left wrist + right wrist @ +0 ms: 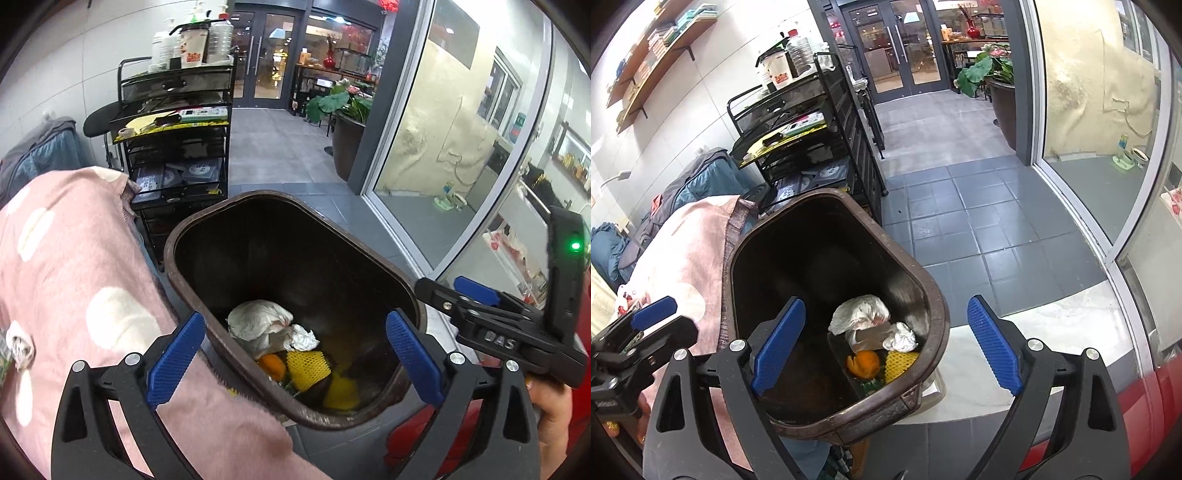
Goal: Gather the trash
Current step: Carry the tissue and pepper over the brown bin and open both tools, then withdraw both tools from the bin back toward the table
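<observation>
A dark brown trash bin (184,236) stands open below both grippers; it also shows in the right wrist view (938,306). Inside lie a crumpled white bag (258,319), a white tissue wad (303,338), an orange peel (273,363) and yellow foam netting (308,365). The same trash shows in the right wrist view: bag (860,312), tissue (901,338), peel (864,363), netting (899,362). My left gripper (295,362) is open and empty above the bin. My right gripper (886,347) is open and empty above the bin; it also shows in the left wrist view (476,291).
A pink blanket with white dots (66,266) lies left of the bin. A black shelf cart (177,140) with bottles stands behind. A white counter (1034,332) lies under the bin's right side. Grey tiled floor (960,206), glass wall (1089,110) and potted plant (343,107) lie beyond.
</observation>
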### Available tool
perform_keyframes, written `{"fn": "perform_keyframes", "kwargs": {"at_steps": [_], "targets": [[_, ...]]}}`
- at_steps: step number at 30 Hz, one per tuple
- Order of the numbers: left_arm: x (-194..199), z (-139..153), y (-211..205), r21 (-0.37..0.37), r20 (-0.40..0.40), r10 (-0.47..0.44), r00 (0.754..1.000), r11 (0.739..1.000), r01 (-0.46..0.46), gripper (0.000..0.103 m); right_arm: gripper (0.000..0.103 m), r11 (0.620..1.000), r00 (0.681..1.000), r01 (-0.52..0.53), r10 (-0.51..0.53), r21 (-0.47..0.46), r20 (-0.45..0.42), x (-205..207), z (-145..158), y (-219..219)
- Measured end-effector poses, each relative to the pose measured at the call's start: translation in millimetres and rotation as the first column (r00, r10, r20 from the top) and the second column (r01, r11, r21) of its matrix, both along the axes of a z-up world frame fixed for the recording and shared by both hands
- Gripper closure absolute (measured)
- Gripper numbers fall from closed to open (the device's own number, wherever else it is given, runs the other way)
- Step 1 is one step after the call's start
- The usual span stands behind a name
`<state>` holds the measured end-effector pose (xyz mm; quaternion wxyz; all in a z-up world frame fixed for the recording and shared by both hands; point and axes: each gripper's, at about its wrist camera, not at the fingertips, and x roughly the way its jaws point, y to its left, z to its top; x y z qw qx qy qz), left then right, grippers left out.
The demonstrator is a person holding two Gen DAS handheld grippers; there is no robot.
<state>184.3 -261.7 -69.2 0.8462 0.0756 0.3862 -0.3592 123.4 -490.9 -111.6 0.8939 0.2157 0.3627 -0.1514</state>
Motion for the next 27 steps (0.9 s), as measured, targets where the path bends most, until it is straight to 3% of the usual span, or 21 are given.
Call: {"fn": "perform_keyframes", "kwargs": {"at_steps": [17, 27], "targets": [[-34, 39, 66, -0.11, 0.109, 0.088, 0.99, 0.991, -0.076, 0.006, 0.014, 0.99, 0.989, -0.143, 0.143, -0.008, 0.033, 17, 10, 50], [-42, 47, 119, -0.128, 0.129, 0.189, 0.973, 0.977, -0.173, 0.006, 0.014, 0.954, 0.953, -0.297, 0.298, -0.032, 0.051, 33, 20, 104]]}}
